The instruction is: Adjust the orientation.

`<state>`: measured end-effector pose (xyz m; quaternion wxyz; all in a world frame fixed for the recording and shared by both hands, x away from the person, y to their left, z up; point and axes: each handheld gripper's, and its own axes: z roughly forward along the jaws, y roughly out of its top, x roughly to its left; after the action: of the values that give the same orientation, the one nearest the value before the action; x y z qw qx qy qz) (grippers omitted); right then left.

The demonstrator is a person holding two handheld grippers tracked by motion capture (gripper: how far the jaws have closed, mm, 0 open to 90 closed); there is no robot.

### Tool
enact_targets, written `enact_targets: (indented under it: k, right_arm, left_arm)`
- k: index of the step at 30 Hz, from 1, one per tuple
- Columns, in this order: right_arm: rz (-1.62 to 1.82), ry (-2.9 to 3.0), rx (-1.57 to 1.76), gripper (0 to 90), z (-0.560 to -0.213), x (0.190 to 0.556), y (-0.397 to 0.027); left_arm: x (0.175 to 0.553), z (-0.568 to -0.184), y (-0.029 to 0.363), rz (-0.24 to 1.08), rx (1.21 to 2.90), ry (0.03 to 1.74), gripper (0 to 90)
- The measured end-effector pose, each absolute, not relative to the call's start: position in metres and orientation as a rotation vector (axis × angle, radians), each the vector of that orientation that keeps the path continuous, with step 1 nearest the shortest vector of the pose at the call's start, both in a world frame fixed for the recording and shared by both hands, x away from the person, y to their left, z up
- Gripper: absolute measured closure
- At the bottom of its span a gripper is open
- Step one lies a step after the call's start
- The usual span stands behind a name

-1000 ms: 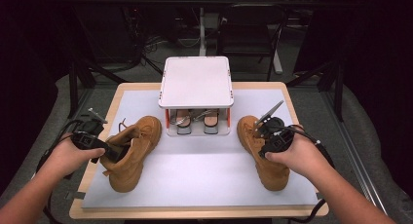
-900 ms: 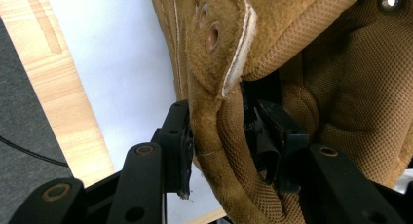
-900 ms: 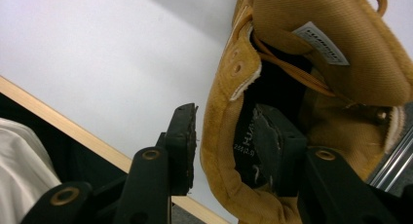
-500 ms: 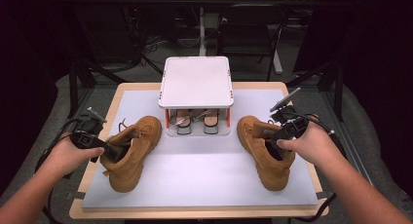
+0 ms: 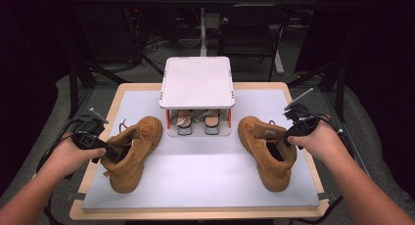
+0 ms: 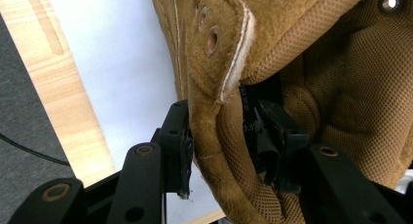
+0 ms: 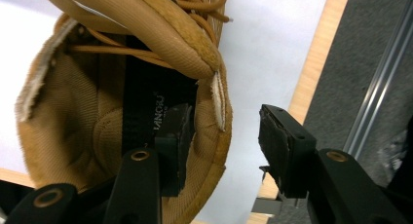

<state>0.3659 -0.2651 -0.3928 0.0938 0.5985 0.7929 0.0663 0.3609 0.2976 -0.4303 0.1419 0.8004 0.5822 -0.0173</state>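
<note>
The worktop [image 5: 303,102], covered with a pale sheet, carries a small white shoe rack [image 5: 197,81] at the twelve o'clock side. A pair of sandals [image 5: 195,120] is already lodged on its lower shelf, while its flat top is bare.

Two tan boots are set on the sheet, toes toward the rack: the left boot [image 5: 132,154] at about eight o'clock of the rack, the right boot [image 5: 266,151] at about four o'clock, well apart from each other. Neither has been lifted yet, so the placing of both boots is judged to be left undone.

The left tongs [image 5: 111,153] are clamped on the collar of the left boot, one jaw inside and one outside the padded wall [image 6: 207,151], as the left gripper view shows.

The right tongs [image 5: 286,137] have just been opening. One jaw lies inside the right boot's collar [image 7: 214,112]; the outer jaw stands clear of the leather, over the sheet. That boot is not gripped at this moment, and a fresh grip is probably still needed.
</note>
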Motion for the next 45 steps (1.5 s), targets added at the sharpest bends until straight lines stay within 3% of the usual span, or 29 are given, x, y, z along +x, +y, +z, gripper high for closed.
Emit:
enact_targets:
  k: [24,45]
  right_arm:
    - [0.1,2.396,1.915,57.4,-0.434,0.372,-0.26]
    - [0.098,2.376,1.954,74.5,-0.439,0.373,-0.261]
  left_arm:
    - [0.366,-0.433,0.295,-0.039,2.323,1.681,59.2]
    - [0.373,-0.439,0.289,-0.046,2.401,1.723,69.6]
